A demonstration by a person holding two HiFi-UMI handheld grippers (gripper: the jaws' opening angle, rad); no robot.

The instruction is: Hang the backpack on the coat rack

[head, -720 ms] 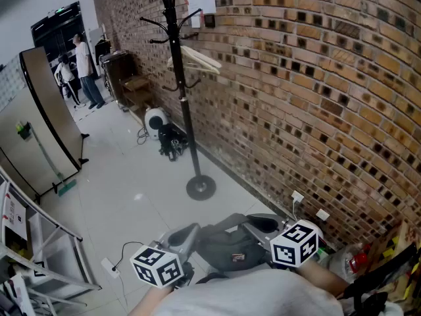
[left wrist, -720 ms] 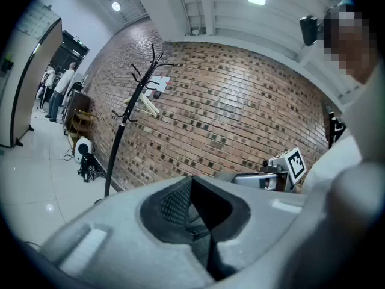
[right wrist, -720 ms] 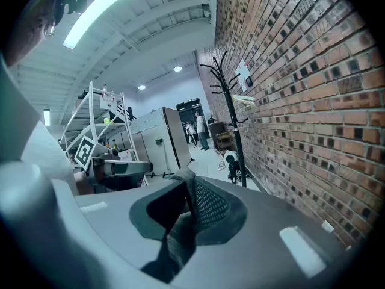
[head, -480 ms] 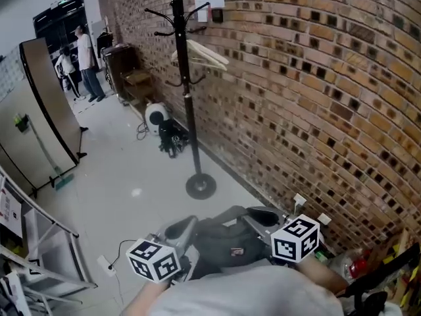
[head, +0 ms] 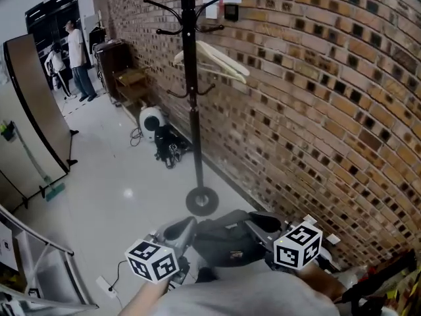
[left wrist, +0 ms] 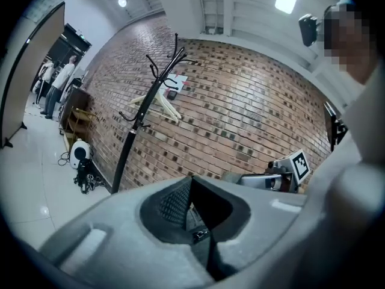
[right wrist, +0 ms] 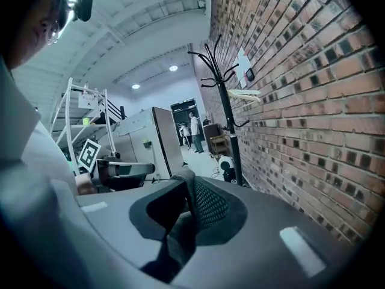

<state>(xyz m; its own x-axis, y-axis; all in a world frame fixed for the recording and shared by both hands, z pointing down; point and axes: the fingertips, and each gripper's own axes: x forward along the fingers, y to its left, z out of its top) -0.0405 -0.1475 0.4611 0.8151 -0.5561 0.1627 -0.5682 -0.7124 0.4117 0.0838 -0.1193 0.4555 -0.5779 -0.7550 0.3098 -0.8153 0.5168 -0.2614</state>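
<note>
A dark grey backpack [head: 223,242] hangs low in front of me between both grippers. My left gripper [head: 179,232] is shut on one mesh shoulder strap [left wrist: 175,202], which fills the gap of its jaws [left wrist: 195,206]. My right gripper [head: 264,224] is shut on the other mesh strap [right wrist: 209,207], pinched between its jaws [right wrist: 186,206]. The black coat rack [head: 191,78] stands ahead by the brick wall, its round base [head: 201,201] on the floor just beyond the backpack. Pale wooden hangers [head: 214,59] hang on its arms. The rack [left wrist: 135,131] also shows in the left gripper view, and the rack [right wrist: 225,101] in the right gripper view.
The brick wall [head: 316,110] runs along the right. A white round appliance [head: 151,119] and a black cable bundle [head: 168,145] lie behind the rack. A tall leaning panel [head: 33,104] stands left, a metal frame [head: 33,262] at lower left. People [head: 75,58] stand far back.
The coat rack and its base now show closer and further right in the head view. Both grippers still hold the backpack straps as before.
</note>
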